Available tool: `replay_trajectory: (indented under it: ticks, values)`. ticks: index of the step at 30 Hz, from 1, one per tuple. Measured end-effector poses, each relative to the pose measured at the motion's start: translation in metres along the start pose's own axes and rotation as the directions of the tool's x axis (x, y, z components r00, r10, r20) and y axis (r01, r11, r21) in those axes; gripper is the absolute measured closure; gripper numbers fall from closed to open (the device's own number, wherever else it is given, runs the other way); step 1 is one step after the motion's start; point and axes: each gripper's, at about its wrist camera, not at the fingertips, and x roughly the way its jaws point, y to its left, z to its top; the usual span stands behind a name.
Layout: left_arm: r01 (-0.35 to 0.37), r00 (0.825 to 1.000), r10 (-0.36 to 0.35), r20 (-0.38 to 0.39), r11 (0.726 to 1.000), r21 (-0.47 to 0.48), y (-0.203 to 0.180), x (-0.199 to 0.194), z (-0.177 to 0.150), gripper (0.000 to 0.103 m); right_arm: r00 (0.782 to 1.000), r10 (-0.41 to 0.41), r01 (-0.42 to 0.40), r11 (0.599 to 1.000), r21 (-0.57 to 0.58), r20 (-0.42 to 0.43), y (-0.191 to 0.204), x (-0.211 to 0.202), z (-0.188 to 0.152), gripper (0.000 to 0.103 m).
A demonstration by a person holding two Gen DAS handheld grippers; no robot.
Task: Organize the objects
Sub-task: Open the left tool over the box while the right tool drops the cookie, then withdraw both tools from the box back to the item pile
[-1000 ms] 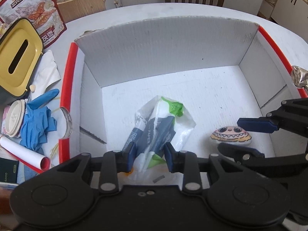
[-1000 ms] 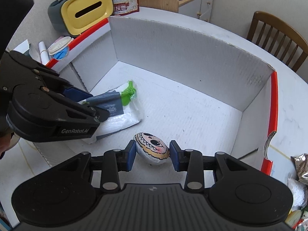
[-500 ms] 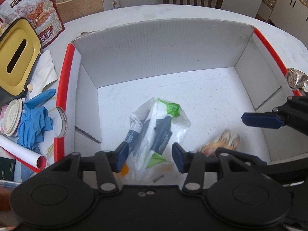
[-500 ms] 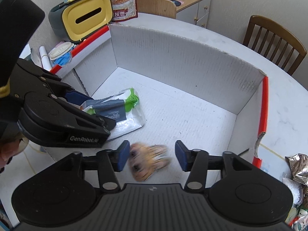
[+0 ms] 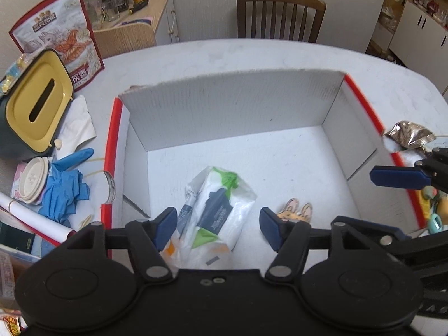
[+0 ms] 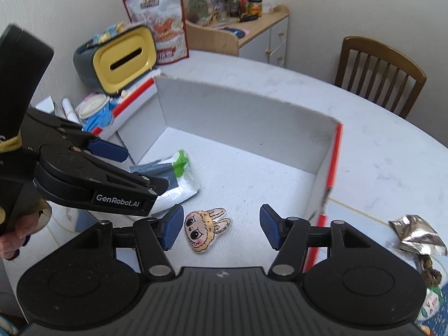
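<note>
A white cardboard box (image 5: 232, 106) (image 6: 238, 117) with red edges stands open on the table. On its floor lies a white, green and navy tissue pack (image 5: 215, 210) (image 6: 179, 176). Beside it rests a small tan bunny-faced toy (image 6: 205, 228), of which only the ears (image 5: 296, 210) show in the left wrist view. My left gripper (image 5: 218, 226) hangs open above the tissue pack, holding nothing. My right gripper (image 6: 219, 229) is open above the toy, clear of it. Each gripper shows in the other's view: the right fingers (image 5: 397, 177) and the left fingers (image 6: 106, 149).
Left of the box sit a yellow-lidded tissue holder (image 5: 33, 103), blue gloves (image 5: 64, 187), a lidded cup (image 5: 30, 179) and a paper roll. A snack bag (image 5: 61, 36) stands behind. Crumpled foil (image 6: 417, 235) lies right of the box. A wooden chair (image 5: 280, 14) is across the table.
Both grippers opened and lifted back. The left let go of the tissue pack; the right released the toy, which tumbled and now lies face up on the box floor.
</note>
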Motion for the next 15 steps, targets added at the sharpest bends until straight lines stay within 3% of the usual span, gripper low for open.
replay_trajectory:
  ticks: [15]
  values:
    - [0.01, 0.993, -0.009, 0.117, 1.0, -0.007, -0.047, -0.057, -0.005, 0.027, 0.99, 0.0, -0.009, 0.998, 0.065, 0.139, -0.038, -0.084, -0.023, 0.03]
